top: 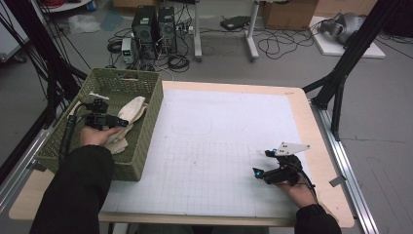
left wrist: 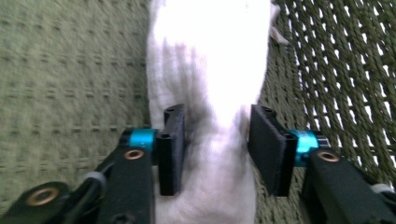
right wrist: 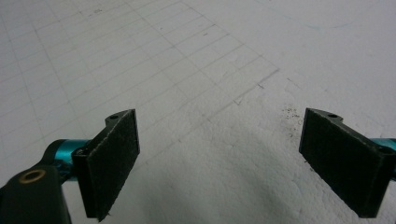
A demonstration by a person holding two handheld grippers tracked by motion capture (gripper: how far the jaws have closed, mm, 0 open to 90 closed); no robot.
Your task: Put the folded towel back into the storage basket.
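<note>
1. Cloth (left wrist: 205,70), white and soft, runs between the two black jaws of the left tool (left wrist: 215,149) in the left gripper view; the pads sit close on either side of it. The left pad presses against the fabric, but I cannot tell whether the right one touches it or whether the tool has it fully clamped.
2. Seen from the high view, the left tool (top: 116,122) is inside the green woven basket (top: 146,141), held by the person's left hand (top: 95,136), with the cloth (top: 130,113) lying on the basket floor beside and under it.
3. The cloth is crumpled and stretches from near the hand toward the basket's right wall.
4. The basket floor (left wrist: 70,70) shows as a tight green weave to one side of the cloth, and the open lattice wall (left wrist: 341,70) rises on the other side.
5. The basket stands on the left part of the desk (top: 311,117), its right wall along the edge of a white gridded mat (top: 219,146).
6. The right tool (right wrist: 219,158) is released, its jaws standing wide apart with nothing between them, just above the mat (right wrist: 196,70).
7. In the high view, the right tool (top: 260,171) rests low over the mat's near right corner, held by the right hand (top: 297,187), well apart from the basket.
</note>
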